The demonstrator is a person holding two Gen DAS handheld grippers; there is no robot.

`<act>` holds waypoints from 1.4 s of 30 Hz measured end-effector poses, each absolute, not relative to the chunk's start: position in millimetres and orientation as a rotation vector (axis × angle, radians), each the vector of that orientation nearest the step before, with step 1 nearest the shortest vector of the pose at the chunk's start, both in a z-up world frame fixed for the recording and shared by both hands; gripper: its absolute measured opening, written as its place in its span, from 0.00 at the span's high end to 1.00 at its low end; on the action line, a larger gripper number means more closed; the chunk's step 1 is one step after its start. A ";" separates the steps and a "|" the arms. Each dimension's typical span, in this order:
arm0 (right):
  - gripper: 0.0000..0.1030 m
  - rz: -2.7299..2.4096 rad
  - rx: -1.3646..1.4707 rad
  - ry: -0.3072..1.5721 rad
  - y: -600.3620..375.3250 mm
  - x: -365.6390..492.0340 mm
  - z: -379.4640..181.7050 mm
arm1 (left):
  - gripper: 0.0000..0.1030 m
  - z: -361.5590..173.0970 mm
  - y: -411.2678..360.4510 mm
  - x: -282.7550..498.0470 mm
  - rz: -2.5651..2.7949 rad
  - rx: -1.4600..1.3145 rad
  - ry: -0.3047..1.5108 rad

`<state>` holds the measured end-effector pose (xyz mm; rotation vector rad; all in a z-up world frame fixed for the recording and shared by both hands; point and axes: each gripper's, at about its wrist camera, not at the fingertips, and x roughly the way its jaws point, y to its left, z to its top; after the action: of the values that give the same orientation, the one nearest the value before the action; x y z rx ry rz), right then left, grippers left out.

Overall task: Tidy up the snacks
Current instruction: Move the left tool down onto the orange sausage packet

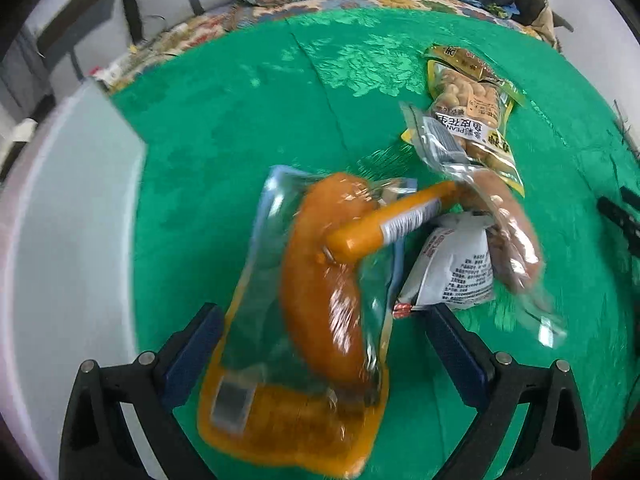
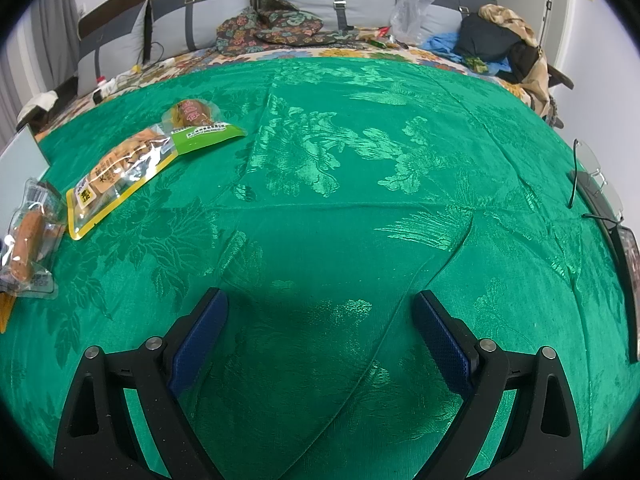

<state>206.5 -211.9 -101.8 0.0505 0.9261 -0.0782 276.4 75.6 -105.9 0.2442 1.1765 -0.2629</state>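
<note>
In the left wrist view my left gripper (image 1: 320, 320) is open, its blue fingers on either side of a clear-and-orange pack holding an orange drumstick-shaped snack (image 1: 320, 284). An orange sausage stick (image 1: 384, 222) lies across that pack. To the right lie a white packet (image 1: 456, 268), a clear pack with a brown sausage (image 1: 508, 232) and a yellow-edged peanut bag (image 1: 472, 112). In the right wrist view my right gripper (image 2: 320, 320) is open and empty above the green cloth (image 2: 340, 184). The peanut bag (image 2: 120, 172), a green-ended snack pack (image 2: 200, 124) and the sausage pack (image 2: 28, 240) lie far left.
A white box or bin (image 1: 68, 240) stands at the left in the left wrist view. Eyeglasses (image 2: 596, 180) and a dark flat device (image 2: 628, 264) lie at the right edge of the cloth. Pillows, patterned fabric and clothes are piled at the back (image 2: 288, 24).
</note>
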 end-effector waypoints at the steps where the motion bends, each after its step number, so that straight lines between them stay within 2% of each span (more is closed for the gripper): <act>1: 0.07 -0.078 0.050 0.926 -211.7 206.7 -101.8 | 0.00 -108.0 73.6 280.8 -0.276 0.239 1.171; 8: 0.07 -0.078 0.050 0.926 -211.6 207.0 -102.0 | 0.01 -112.5 67.4 292.0 -0.303 0.170 1.159; 10: 0.07 -0.078 0.050 0.926 -211.9 206.7 -101.9 | 0.08 -111.1 65.8 284.8 -0.303 0.186 1.144; 12: 0.07 -0.078 0.050 0.926 -211.7 206.9 -101.9 | 0.27 -105.1 68.8 274.6 -0.292 0.173 1.136; 18: 0.07 -0.079 0.050 0.926 -212.0 206.8 -101.8 | 0.35 -99.2 85.1 224.7 -0.272 0.092 1.165; 24: 0.07 -0.079 0.050 0.926 -211.9 207.0 -101.9 | 0.36 -95.4 91.7 164.6 -0.281 0.072 1.217; 26: 0.07 -0.079 0.050 0.926 -212.0 206.9 -101.7 | 0.36 -88.6 97.7 155.9 -0.295 0.043 1.204; 27: 0.07 -0.079 0.050 0.926 -211.9 207.0 -101.7 | 0.32 -84.2 102.5 155.0 -0.293 0.023 1.188; 28: 0.07 -0.079 0.050 0.927 -211.8 207.1 -101.7 | 0.28 -78.6 108.2 153.7 -0.285 -0.003 1.170; 30: 0.07 -0.079 0.050 0.927 -211.8 207.1 -101.7 | 0.10 -68.5 118.7 151.8 -0.279 -0.059 1.137; 32: 0.07 -0.079 0.050 0.927 -211.7 207.2 -101.6 | 0.06 -65.9 123.4 150.7 -0.299 -0.102 1.134; 36: 0.07 -0.079 0.050 0.927 -212.0 206.9 -101.5 | 0.06 -77.2 103.0 155.2 -0.337 -0.093 1.186; 41: 0.07 -0.079 0.051 0.927 -211.8 207.2 -101.5 | 0.05 -102.2 62.2 161.6 -0.173 0.171 1.180; 42: 0.07 -0.079 0.050 0.927 -212.1 206.9 -101.4 | 0.00 -105.5 62.4 161.8 -0.143 0.182 1.175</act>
<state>206.9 -212.1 -101.4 0.0504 0.9269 -0.0791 161.8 62.4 -105.5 0.1818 1.1745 -0.1428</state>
